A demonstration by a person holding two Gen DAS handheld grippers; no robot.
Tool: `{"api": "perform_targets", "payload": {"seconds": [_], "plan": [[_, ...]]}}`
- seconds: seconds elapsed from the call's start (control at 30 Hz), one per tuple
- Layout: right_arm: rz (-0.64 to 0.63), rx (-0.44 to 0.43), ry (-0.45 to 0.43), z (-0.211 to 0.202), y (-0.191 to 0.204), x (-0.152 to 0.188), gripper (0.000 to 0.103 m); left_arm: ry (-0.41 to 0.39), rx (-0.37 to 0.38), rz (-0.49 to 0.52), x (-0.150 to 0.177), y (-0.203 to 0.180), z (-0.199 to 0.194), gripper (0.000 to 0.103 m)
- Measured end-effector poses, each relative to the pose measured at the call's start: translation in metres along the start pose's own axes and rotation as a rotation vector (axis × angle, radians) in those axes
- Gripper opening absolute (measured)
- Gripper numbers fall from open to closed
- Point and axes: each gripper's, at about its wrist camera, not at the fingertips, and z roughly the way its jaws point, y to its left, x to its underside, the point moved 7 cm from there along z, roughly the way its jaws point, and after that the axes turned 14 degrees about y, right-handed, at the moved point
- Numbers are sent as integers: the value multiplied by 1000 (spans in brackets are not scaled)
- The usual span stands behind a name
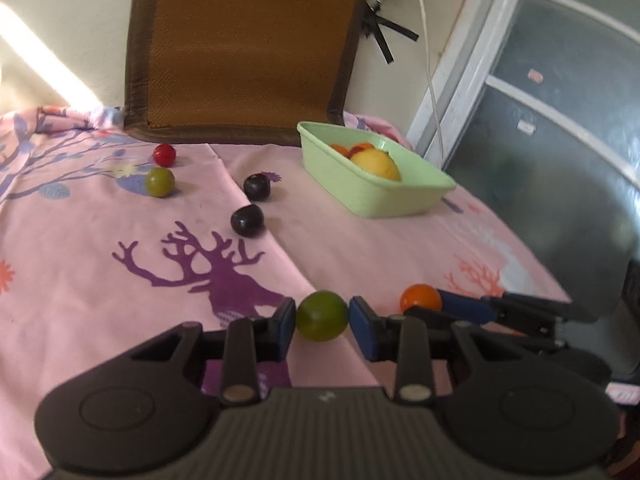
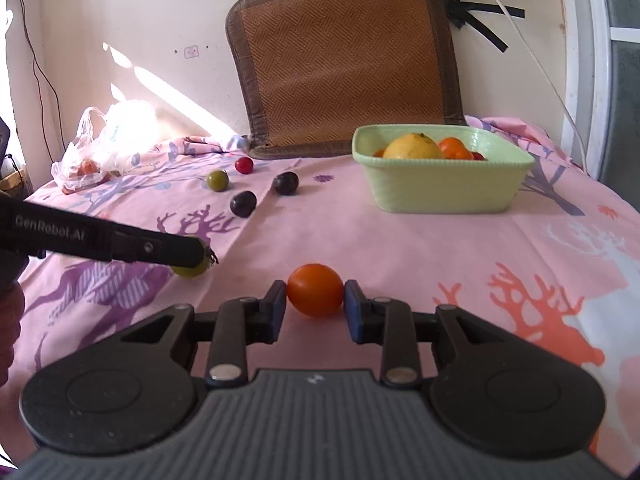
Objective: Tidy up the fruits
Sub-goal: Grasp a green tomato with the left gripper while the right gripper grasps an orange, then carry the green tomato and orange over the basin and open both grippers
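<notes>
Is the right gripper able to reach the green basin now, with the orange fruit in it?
Probably yes. The right gripper is shut on the orange fruit, and only bare pink cloth lies between it and the green basin ahead; the dark plums sit off to the left.

My right gripper point(image 2: 315, 308) is matte black plastic with blue pads point(image 2: 352, 316), silver pivot rivets and a ribbed grey base; my left gripper point(image 2: 200, 256), beside it, bears pale "GenRobot.AI" lettering.
</notes>
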Motion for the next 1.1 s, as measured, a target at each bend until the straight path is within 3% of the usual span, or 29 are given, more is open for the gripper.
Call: {"api": "perform_targets", "payload": {"seconds": [0.2, 0.3, 0.67, 0.73, 0.8, 0.93, 1.1], "plan": [[-13, 4, -11, 0, 2, 4, 36, -11, -108, 72, 11, -10, 1, 39], [-23, 2, -13, 0, 3, 4, 38, -18, -125, 84, 12, -12, -1, 44], [-14, 6, -11, -1, 3, 6, 39, -5, -152, 145, 22, -23, 5, 43], [-6, 3, -8, 0, 2, 6, 39, -10, -156, 142, 22, -22, 5, 37], [1, -2, -9, 0, 1, 6, 38, -12, -155, 132, 21, -20, 5, 30], [0, -17, -27, -3, 0, 6, 33, -18, -97, 109, 15, -22, -1, 30], [43, -4, -128, -21, -19, -15, 33, -53, -36, 131, -27, -38, -5, 30]]}}
